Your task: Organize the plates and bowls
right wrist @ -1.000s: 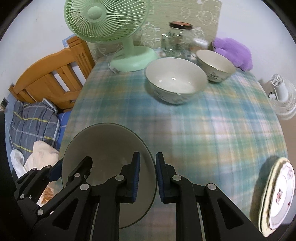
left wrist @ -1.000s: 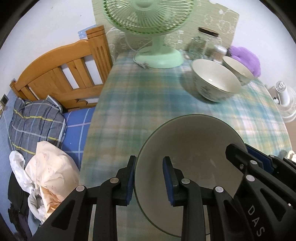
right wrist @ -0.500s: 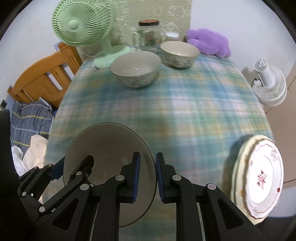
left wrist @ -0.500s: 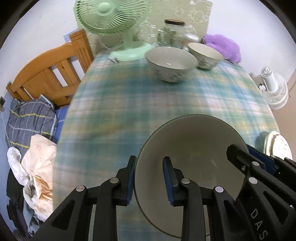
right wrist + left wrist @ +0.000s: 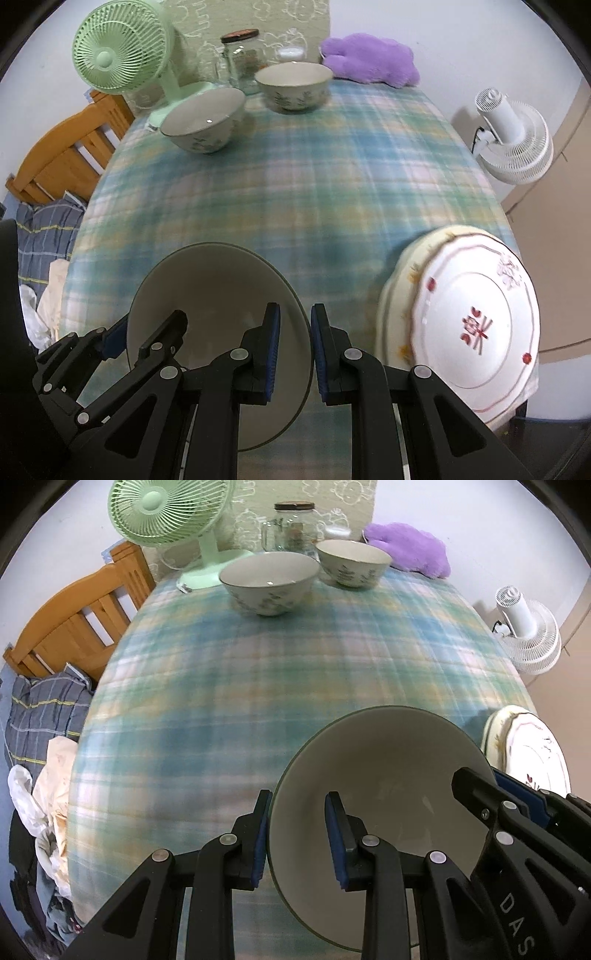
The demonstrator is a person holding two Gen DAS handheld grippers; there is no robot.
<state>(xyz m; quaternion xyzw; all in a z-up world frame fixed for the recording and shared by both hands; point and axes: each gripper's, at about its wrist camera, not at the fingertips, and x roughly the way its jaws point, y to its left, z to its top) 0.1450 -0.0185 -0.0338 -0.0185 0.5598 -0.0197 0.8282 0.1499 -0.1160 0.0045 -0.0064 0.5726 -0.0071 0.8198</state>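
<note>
A large plain bowl (image 5: 380, 775) with a dark rim hangs over the near part of the plaid table (image 5: 258, 686), carried by both grippers. My left gripper (image 5: 297, 805) is shut on its left rim. My right gripper (image 5: 295, 312) is shut on its right rim, one finger inside the bowl (image 5: 218, 288) and one outside. A stack of plates (image 5: 461, 321), the top one white with red marks, lies at the table's near right corner, just right of the bowl. Two floral bowls (image 5: 269, 581) (image 5: 352, 566) stand at the far end.
Behind the floral bowls are a green desk fan (image 5: 166, 513), a glass jar (image 5: 293, 524) and a purple plush (image 5: 406, 546). A wooden bed frame (image 5: 74, 616) with bedding lies left of the table. A white fan (image 5: 528, 635) stands on the floor to the right.
Both grippers have carried the bowl back from the far end toward the near right of the table. The floral bowls now look farther off, and the plate stack has come into view.
</note>
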